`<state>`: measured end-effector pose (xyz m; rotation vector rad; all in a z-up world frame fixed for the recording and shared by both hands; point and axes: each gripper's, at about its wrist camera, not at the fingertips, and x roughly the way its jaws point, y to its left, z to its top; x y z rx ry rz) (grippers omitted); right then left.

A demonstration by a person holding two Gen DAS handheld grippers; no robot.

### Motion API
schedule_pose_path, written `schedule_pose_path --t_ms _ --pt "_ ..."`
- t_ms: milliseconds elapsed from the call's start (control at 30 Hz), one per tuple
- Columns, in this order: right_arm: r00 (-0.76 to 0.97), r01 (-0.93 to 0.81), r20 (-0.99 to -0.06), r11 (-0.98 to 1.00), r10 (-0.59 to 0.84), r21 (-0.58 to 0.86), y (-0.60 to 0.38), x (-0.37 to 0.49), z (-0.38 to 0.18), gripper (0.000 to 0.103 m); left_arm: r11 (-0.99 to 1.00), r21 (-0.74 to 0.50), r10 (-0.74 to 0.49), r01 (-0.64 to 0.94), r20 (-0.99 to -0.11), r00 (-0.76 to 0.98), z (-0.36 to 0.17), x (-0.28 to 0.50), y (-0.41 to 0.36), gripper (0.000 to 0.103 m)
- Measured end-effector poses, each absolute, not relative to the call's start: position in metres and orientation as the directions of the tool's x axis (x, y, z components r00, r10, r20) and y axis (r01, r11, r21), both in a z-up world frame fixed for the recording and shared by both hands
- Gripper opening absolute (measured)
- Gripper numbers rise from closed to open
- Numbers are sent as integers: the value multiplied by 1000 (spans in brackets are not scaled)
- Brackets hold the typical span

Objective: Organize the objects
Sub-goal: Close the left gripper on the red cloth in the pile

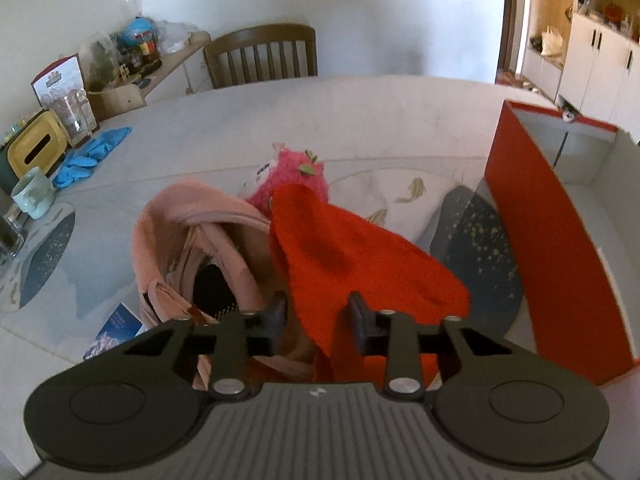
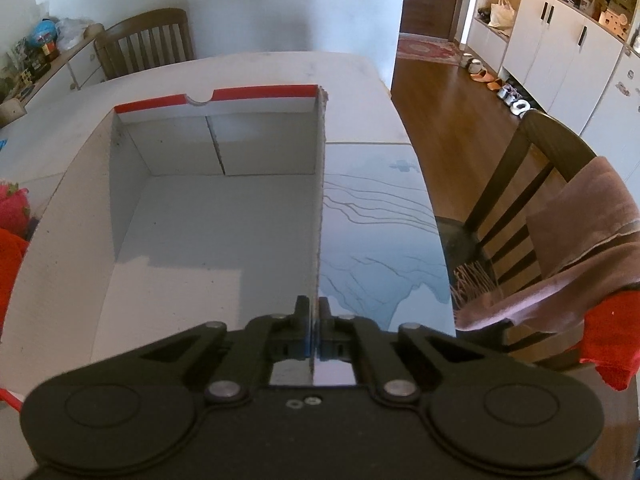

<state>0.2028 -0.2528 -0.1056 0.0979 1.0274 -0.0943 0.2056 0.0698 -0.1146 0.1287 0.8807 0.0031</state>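
In the left wrist view my left gripper is open, its jaws either side of the near edge of a red cloth that lies on the table. A pink garment lies to its left and a pink plush toy behind it. A red-and-white cardboard box stands to the right. In the right wrist view my right gripper is shut on the right wall of that box; the box interior is empty. The red cloth and plush toy show at the left edge.
Blue gloves, a yellow tissue box, a mint mug and a glass sit at the table's left. Wooden chairs stand at the far side and the right, the right one draped with brown cloth. A cluttered sideboard lies beyond.
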Motion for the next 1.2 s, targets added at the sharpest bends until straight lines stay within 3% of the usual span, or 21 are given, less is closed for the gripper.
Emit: schedule_pose_path --t_ms 33,200,433,767,867,900,1000,1200 --pt "514 124 -857 992 -33 36 -253 203 -105 2 993 108 49 55 -773 632 -116 207 70 13" --pt "515 125 -856 991 -33 37 -252 202 -105 2 994 44 -30 101 -776 630 -115 206 76 2" --pt "517 128 -855 991 -33 39 -251 202 -105 2 983 -61 -157 172 -764 625 -96 203 84 0" --pt "516 127 -856 991 -34 37 -251 202 -105 2 980 -13 -129 197 -795 593 -112 211 87 1" --pt "516 127 -856 991 -35 36 -251 202 -105 2 978 -6 -134 210 -789 600 -114 213 89 9" --pt "516 126 -856 991 -35 36 -251 202 -105 2 978 -2 -130 209 -787 603 -115 214 90 19" --pt "515 126 -856 991 -36 34 -251 202 -104 2 981 14 -114 196 -771 627 -116 217 91 64" --pt "514 128 -857 991 -36 35 -251 201 -104 2 978 53 -91 204 -769 633 -125 231 86 66"
